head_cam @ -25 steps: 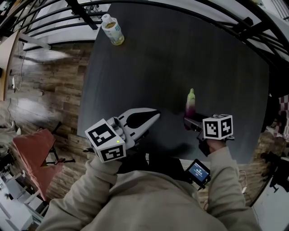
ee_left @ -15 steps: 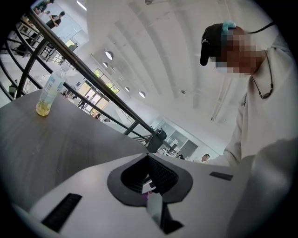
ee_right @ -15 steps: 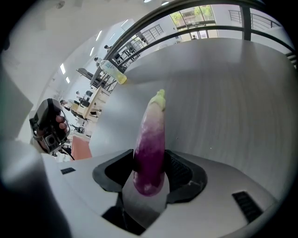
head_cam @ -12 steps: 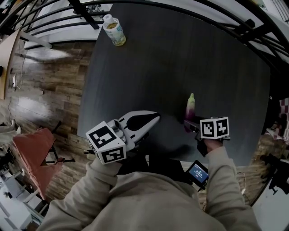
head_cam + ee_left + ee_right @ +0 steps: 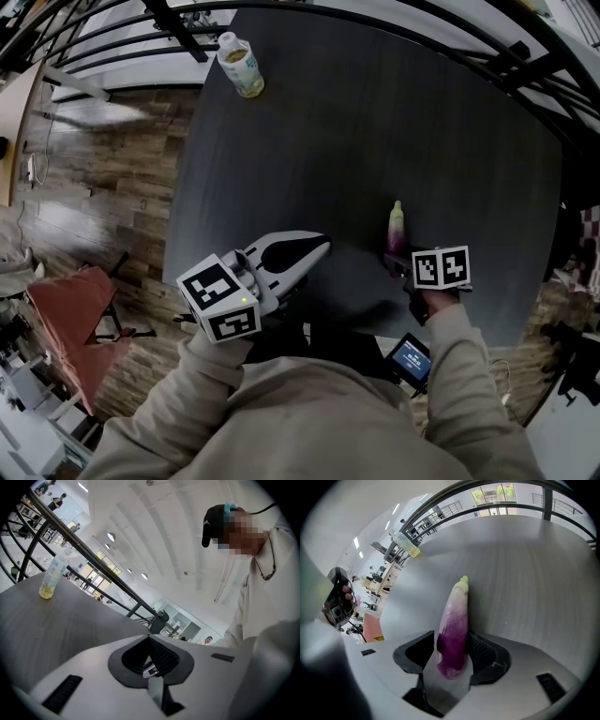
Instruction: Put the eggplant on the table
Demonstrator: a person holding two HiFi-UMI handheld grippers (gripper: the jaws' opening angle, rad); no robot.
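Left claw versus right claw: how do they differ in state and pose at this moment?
The left claw is shut and empty; the right claw is clamped on the eggplant, stem end forward. The left claw lies near level, looking past the table to the ceiling; the right claw tilts steeply down at the table. Both carry a marker cube.

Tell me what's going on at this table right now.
A person holds a gripper in each hand over a dark table. The right gripper is clamped on a purple eggplant and points steeply down at the tabletop, with the eggplant not yet released. The left gripper is empty, its jaws together, near the table's near edge. A bottle stands at the far corner.
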